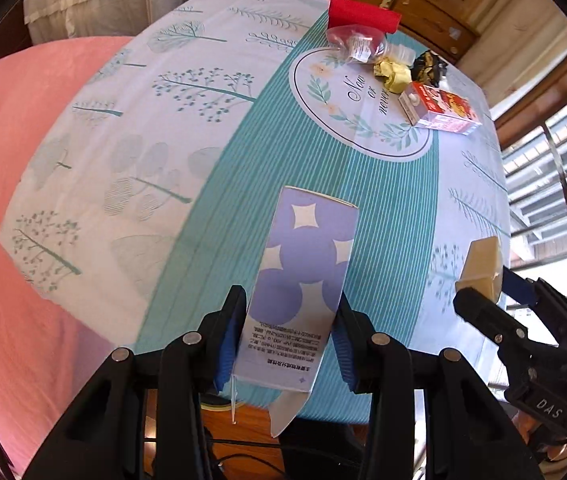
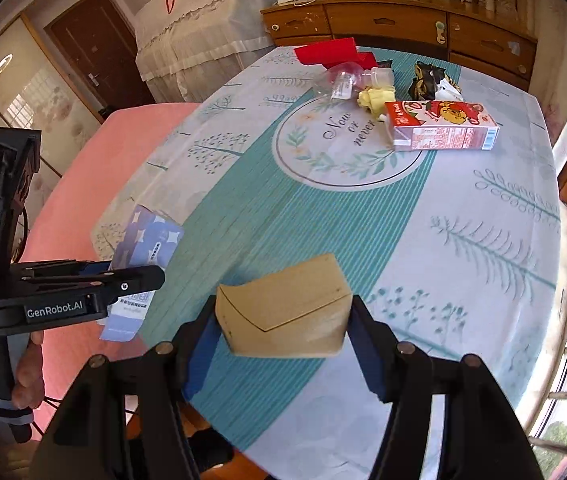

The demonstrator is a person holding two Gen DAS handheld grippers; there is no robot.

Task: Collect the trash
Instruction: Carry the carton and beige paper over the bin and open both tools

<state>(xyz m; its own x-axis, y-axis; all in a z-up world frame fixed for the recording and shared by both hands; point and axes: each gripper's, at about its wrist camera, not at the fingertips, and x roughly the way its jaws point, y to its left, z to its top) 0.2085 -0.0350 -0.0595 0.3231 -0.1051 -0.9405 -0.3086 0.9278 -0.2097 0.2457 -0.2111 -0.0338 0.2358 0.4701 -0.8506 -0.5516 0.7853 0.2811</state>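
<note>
Table (image 2: 483, 240), patterned cloth, is landmark; remaining trash pile (image 2: 403, 96) at its far side, not collected

Left gripper (image 1: 289, 316) above near edge, jaws part-closed, clamping purple carton (image 1: 307, 264)

Right gripper (image 2: 283, 336) beside it, jaws wider, gripping tan box (image 2: 287, 312), both lifted probably for carrying to bin

**Layout: two boxes held up near you, the rest clustered at the far end of the desk**

Your left claw (image 1: 289, 328) holds the flat printed box (image 1: 303, 264) above the near edge of the desk (image 1: 211, 208). To its right, your right claw (image 2: 283, 340) holds the plain box (image 2: 287, 312), also above the near part of the desk.

At the far end sits a cluster. The folded card (image 2: 325, 53) lies farthest back. Just before it: the clear bag (image 2: 341, 80), touching the small bottle (image 2: 381, 77). The crumpled paper (image 2: 373, 98) lies in front of those. The dark wrapper (image 2: 427, 78) lies right of the bottle. The drink carton (image 2: 441, 126) lies on its side, nearest of the group, just beside the crumpled paper.

Behind the desk stands a dresser (image 2: 395, 20).
</note>
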